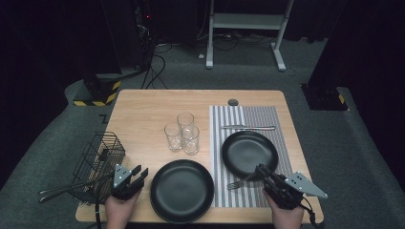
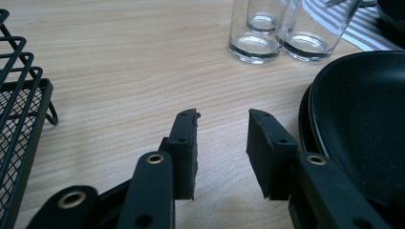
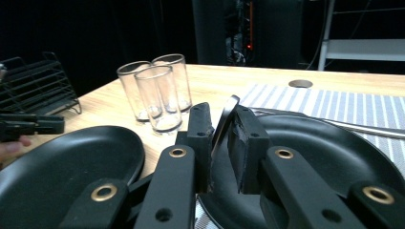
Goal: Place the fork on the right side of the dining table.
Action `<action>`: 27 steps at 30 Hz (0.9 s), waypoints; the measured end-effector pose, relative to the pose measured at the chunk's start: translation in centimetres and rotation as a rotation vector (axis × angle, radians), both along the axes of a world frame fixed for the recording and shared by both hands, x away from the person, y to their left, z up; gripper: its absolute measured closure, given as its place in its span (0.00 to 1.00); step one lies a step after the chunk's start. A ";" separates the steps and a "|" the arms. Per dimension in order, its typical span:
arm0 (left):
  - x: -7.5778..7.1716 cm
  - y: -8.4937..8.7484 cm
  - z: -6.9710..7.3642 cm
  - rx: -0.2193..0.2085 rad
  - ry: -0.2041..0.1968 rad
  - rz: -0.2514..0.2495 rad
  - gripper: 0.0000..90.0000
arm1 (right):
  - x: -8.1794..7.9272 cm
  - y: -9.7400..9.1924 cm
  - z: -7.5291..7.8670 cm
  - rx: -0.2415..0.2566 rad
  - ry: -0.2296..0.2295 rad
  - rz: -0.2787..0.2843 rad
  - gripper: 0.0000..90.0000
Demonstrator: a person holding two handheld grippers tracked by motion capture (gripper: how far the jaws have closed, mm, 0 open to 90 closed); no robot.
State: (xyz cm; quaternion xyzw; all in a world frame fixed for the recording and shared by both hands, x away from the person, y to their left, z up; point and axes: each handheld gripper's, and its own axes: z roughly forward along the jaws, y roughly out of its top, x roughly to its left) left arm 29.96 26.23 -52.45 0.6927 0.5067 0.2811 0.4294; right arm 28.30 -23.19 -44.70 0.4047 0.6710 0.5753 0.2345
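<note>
One fork placed beside the right plate on the striped mat; right gripper clamps its handle. Left gripper half open, empty. Second plate unset.

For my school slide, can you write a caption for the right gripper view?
The right gripper pinches a fork handle above a black plate, with three glasses behind.
</note>
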 end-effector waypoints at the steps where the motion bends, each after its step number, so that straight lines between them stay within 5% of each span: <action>1: 0.0 0.0 0.0 0.000 0.000 0.000 0.71 | 0.0 -0.1 -0.1 -0.001 0.001 -0.006 0.88; 27: 0.0 -0.1 0.0 0.003 -0.001 0.001 0.72 | 0.2 -1.0 -0.8 -0.021 0.030 -0.083 0.87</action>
